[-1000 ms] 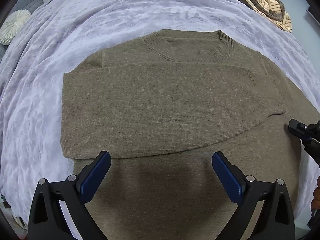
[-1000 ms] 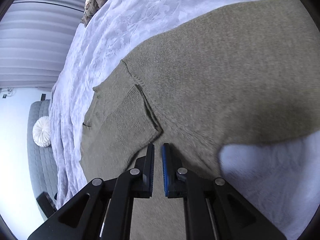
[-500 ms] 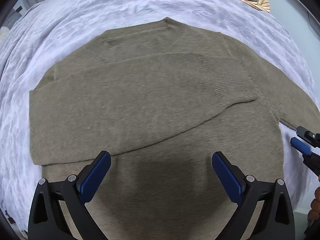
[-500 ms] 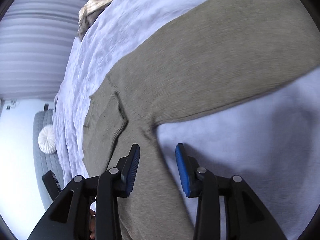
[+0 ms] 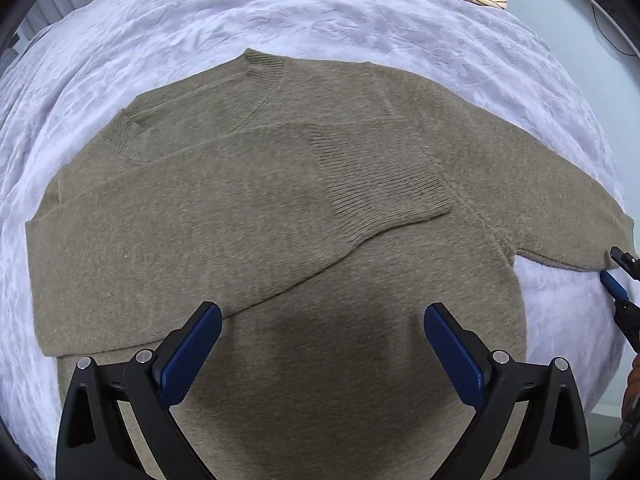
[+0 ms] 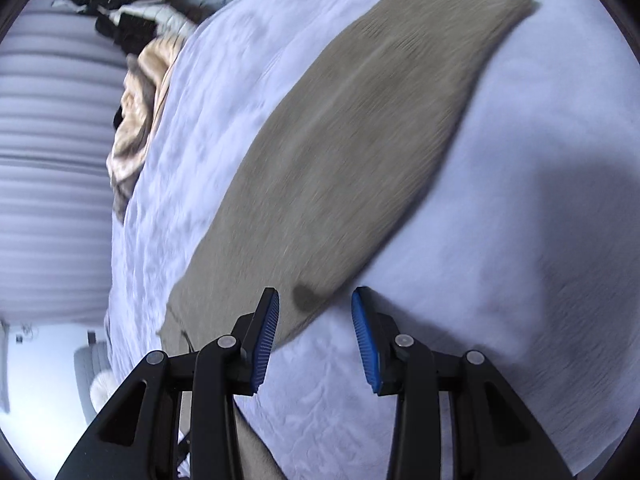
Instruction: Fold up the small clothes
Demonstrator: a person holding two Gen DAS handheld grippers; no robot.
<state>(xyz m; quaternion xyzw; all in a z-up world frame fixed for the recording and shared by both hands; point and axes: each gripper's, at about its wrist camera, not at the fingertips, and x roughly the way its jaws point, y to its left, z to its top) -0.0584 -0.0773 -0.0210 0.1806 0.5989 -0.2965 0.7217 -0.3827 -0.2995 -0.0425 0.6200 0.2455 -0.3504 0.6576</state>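
Pale lilac bedding covers the bed [image 5: 280, 12] that carries everything, and the nearest things in both views are the claws themselves. Closest in the left wrist view, the left claw [image 5: 322, 354] hangs spread wide over the lower body of the sweater [image 5: 360, 360], pinching nothing; it points steeply down, likely so the whole garment can be taken in before the next fold. Just beyond it, one sleeve [image 5: 224, 216] lies folded across the chest with its ribbed cuff ending near the middle, and past that the collar [image 5: 264, 66] points toward the far edge of the bed. At the right edge of the bed the right claw [image 5: 618, 276] shows only as a blue tip beside the other sleeve.

That other sleeve [image 6: 360, 140] is plain only in the right wrist view: it stretches flat, away from the body, its cuff toward the far corner of the bed. The right claw [image 6: 316, 320] has just been opening and now stands partly spread, the sleeve's near edge lying under the gap but not pinched. I judge it is about to take this sleeve and fold it over. Farthest off, a heap of other clothes [image 6: 136, 120] waits at the far edge
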